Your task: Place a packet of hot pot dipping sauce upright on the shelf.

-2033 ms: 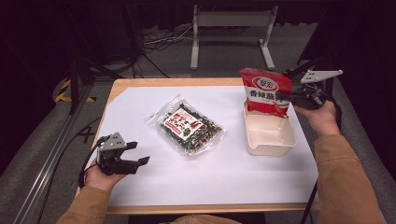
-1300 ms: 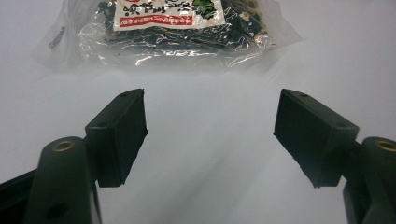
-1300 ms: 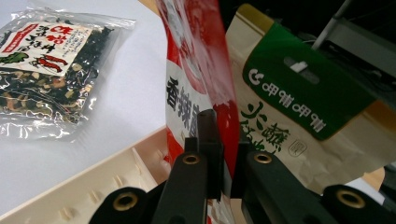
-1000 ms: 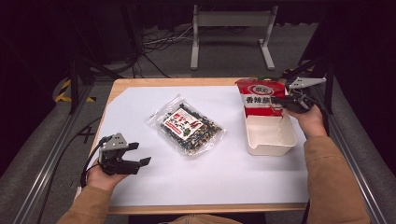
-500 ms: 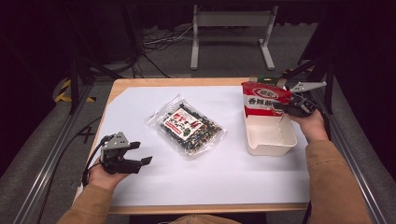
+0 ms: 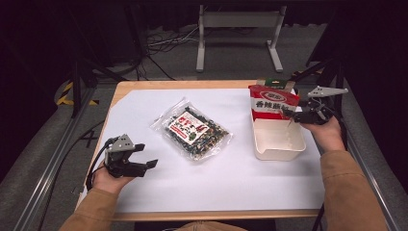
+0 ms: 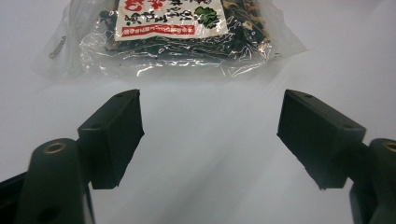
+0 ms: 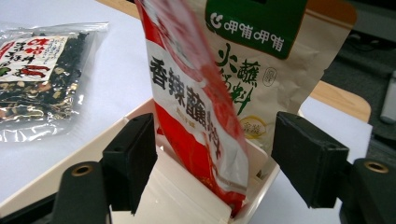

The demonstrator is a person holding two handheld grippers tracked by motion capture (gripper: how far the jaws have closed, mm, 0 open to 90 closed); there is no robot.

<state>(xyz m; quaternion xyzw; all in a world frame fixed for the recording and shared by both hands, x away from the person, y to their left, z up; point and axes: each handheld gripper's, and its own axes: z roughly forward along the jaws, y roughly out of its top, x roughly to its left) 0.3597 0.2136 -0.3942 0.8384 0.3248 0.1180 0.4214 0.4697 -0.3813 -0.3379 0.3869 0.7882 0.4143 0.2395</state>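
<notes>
My left gripper [image 6: 139, 162] rests at the near left of the table [image 6: 144, 101] with its jaws spread wide and nothing between them. In the left gripper view the white surface lies bare between the jaws, and the clear seaweed-mix bag [image 6: 191, 130] lies flat just ahead, at mid-table.

Further right stands the cream tray [image 6: 279, 151], and the red packet [image 6: 273, 102] stands on end at its far end, leaning against a tan-and-green packet [image 6: 278, 83] behind it. My right gripper [image 6: 294, 114] is at the tray's far right corner. In the right gripper view its jaws stand open on either side of the red packet [image 8: 196, 116], neither pad pressing it, so I judge it is not gripped now.

The red packet looks light, thin and glossy; I expect it to bend, crinkle and slide under a loose pinch. The flat upper seam seems the best place to take hold, since the filled belly would squash and slip. It looks poorly balanced and could topple.

The red packet's foot is hidden behind the tray wall, so I cannot tell how firmly it sits. Most of the tan-and-green packet [image 8: 261, 70] is covered, and its top is cut off.
</notes>
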